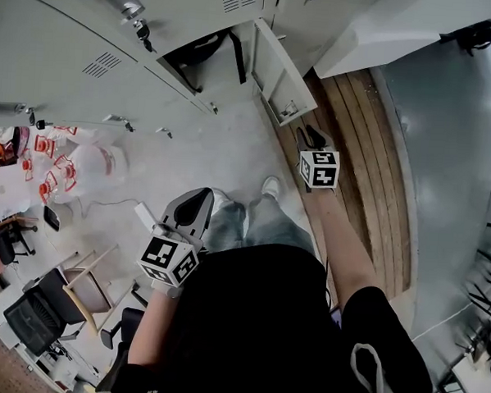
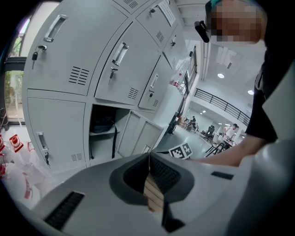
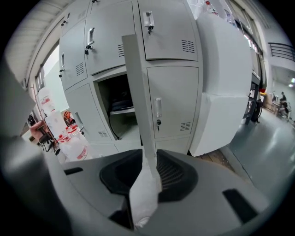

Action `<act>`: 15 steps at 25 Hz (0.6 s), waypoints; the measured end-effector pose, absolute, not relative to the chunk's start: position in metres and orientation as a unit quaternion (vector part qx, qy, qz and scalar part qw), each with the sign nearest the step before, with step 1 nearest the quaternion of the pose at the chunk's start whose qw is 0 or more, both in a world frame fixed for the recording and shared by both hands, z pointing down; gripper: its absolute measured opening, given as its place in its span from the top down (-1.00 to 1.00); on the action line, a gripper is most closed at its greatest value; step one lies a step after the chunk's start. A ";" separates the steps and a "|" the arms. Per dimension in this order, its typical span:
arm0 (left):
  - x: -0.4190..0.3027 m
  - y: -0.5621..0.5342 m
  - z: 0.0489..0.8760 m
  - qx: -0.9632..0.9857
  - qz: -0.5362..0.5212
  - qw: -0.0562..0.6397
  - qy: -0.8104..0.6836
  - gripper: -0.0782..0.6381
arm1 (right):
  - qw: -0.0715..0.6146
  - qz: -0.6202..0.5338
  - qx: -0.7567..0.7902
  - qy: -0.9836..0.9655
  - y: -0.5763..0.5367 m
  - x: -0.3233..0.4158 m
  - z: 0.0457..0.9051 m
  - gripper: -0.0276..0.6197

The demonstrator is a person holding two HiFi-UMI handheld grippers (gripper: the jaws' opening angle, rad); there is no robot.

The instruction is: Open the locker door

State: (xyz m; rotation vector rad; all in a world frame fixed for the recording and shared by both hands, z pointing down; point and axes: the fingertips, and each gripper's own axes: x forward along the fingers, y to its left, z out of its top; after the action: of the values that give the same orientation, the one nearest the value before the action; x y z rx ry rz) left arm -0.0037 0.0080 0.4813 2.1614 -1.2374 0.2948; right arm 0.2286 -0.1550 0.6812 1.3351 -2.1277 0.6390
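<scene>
Right gripper jaws pinch the locker door by its edge; left gripper jaws are pressed together

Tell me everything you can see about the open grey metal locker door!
The pale grey sheet-metal locker door in the bottom row stands upright, swung wide open from its dark compartment. The right gripper view shows it edge-on, a thin flat panel. The right gripper is shut on its free edge, one pad on each side.
</scene>
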 end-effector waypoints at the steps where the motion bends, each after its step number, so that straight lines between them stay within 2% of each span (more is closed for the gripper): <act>1: 0.000 0.006 0.481 0.820 0.111 0.311 -0.466 0.72 | 0.272 0.235 0.490 -0.794 -0.152 0.228 0.675 0.58; 10: 0.017 -0.013 0.466 0.838 0.094 0.291 -0.452 0.72 | 0.245 0.228 0.419 -0.844 -0.108 0.194 0.582 0.69; 15: 0.025 -0.021 0.441 0.854 0.065 0.275 -0.437 0.72 | 0.200 0.228 0.384 -0.872 -0.078 0.165 0.517 0.70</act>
State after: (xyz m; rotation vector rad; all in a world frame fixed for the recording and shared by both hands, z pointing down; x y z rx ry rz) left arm 0.0249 -0.0209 0.4414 2.2959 -1.1747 0.1758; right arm 0.1647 -0.0782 0.5174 1.0733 -2.4381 0.6362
